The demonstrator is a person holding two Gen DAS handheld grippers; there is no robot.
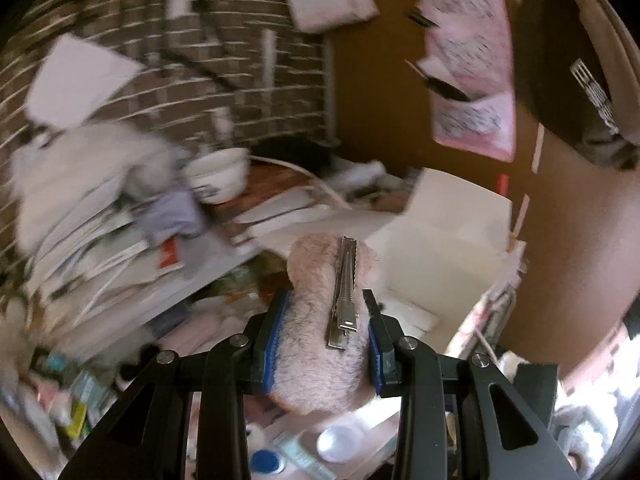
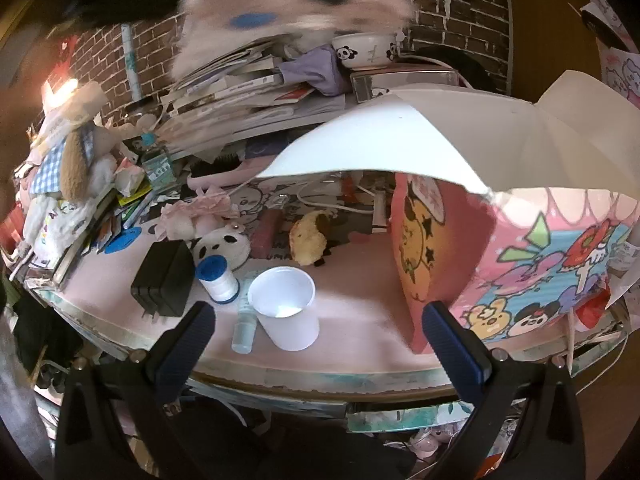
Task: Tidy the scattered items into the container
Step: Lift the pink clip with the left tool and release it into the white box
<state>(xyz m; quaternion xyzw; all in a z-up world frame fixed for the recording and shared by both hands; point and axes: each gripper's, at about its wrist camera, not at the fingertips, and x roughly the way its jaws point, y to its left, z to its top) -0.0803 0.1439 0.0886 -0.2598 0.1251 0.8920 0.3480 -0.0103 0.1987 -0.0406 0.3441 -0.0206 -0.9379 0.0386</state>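
Left gripper: jaws clamped on a fluffy pink hair clip, held in the air above the cluttered desk. Heavy blur in the left view, so the arm is probably in transit.

Box, white, open-topped: sits at about 1 o'clock from the clip in the left view, just beyond its far tip. Judged to be the container.

Step in hand, as I read it: carry the clip over the box and drop it. To do it well: keep the grip firm until the clip is past the near flap, then lower the tip inside before letting go; fur is light and may catch on the blue pads, so part the jaws fully.

Clip axis: the metal bar runs along the fingers, tip at 12 o'clock, hinge end toward the camera. Long axis is in line with the gripper, so it enters the box tip-first.

Right gripper: jaws wide apart, holding nothing, hovering over the desk edge. A cup lies between its fingers, and a spool and a black adapter at 10 o'clock of the cup, all still on the desk.
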